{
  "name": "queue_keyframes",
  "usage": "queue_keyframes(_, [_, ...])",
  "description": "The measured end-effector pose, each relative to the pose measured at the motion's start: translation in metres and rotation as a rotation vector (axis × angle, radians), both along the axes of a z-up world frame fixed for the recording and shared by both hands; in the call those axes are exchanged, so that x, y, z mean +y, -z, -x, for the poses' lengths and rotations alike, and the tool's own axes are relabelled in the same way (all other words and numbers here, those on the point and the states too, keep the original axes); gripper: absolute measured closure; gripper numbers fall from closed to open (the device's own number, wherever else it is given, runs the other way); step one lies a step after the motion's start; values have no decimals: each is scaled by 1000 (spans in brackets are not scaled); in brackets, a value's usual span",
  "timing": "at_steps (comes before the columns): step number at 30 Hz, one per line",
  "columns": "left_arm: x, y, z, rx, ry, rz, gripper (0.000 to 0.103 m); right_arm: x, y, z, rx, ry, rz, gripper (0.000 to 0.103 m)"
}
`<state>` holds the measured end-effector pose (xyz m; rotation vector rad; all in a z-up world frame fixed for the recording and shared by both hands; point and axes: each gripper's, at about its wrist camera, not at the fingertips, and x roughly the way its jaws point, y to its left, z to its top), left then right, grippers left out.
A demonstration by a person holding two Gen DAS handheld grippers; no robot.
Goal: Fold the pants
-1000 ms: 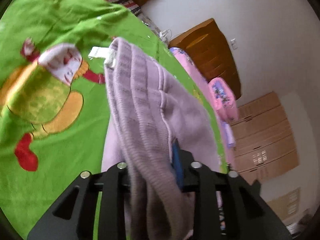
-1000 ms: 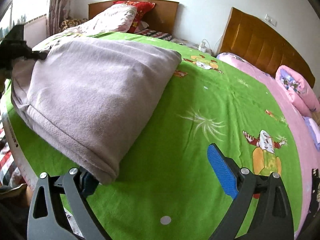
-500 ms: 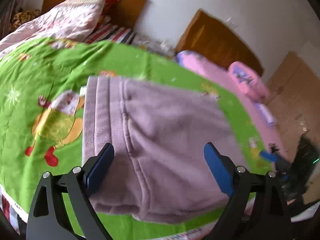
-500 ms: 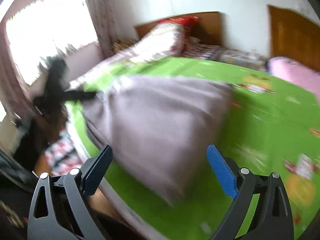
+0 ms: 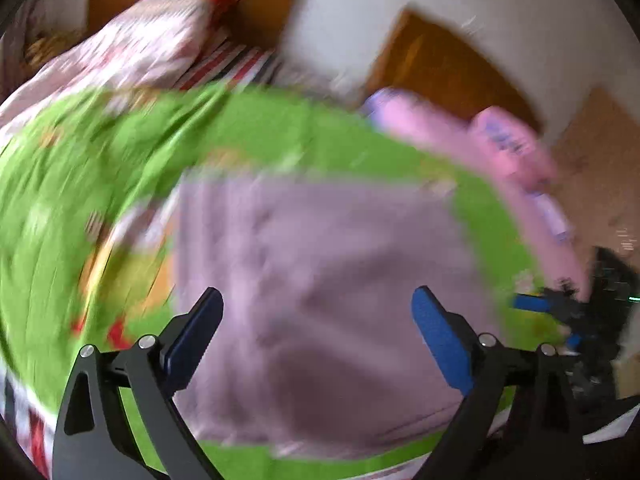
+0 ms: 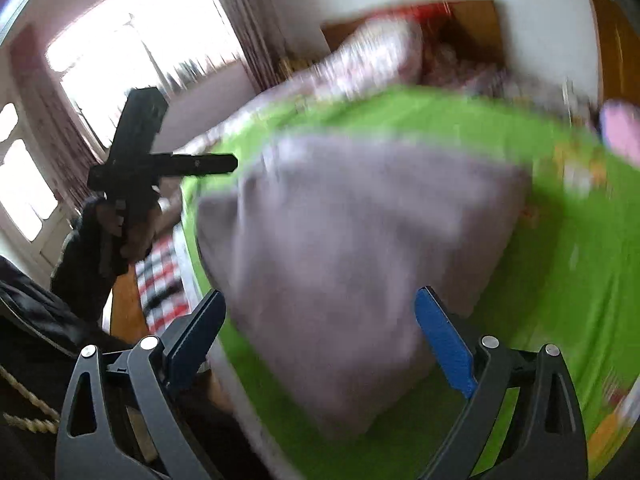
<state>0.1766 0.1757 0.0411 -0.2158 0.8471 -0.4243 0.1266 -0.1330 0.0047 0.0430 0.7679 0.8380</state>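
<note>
I see the pants point(image 5: 328, 280) lying folded on the green bedspread point(image 5: 80, 168), near its front edge. My left gripper point(image 5: 316, 320) has just been opening, nothing between its jaws; my right gripper point(image 6: 320, 328) is likewise released (both clear of cloth), so the fold rests undisturbed.
</note>
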Motion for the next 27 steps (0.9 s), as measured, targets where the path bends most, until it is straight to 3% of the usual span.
queue_keyframes(2, [-15, -21, -9, -56, 62, 29, 4, 0, -18, -26, -51, -3, -66, 11])
queue_keyframes(4, [-33, -17, -26, -48, 81, -2, 2, 7, -19, -56, -54, -21, -119, 11])
queue_keyframes(8, [-44, 39, -41, 63, 7, -107, 2, 30, 31, -136, 182, -82, -148, 11])
queue_keyframes(11, [-39, 50, -26, -9, 24, -94, 2, 26, 51, -168, 155, 12, -33, 12])
queue_keyframes(12, [-38, 51, -25, -5, 29, -99, 2, 17, 51, -178, 174, 38, -83, 13])
queue_keyframes(15, [-38, 52, -26, 4, 40, -106, 2, 7, 35, -184, 185, 94, -163, 10])
queue_keyframes(19, [-31, 55, -32, 8, 30, -45, 2, 26, 25, -179, 169, 12, -193, 8])
queue_keyframes(21, [-27, 55, -34, 8, 29, -5, 2, 35, 37, -179, 184, 11, -138, 7])
queue_keyframes(23, [-24, 56, -33, 4, 36, 14, 2, 35, 53, -190, 191, 62, -78, 10])
queue_keyframes(27, [-15, 57, -30, -9, 52, 66, 3, 18, 36, -180, 142, 216, -86, 10])
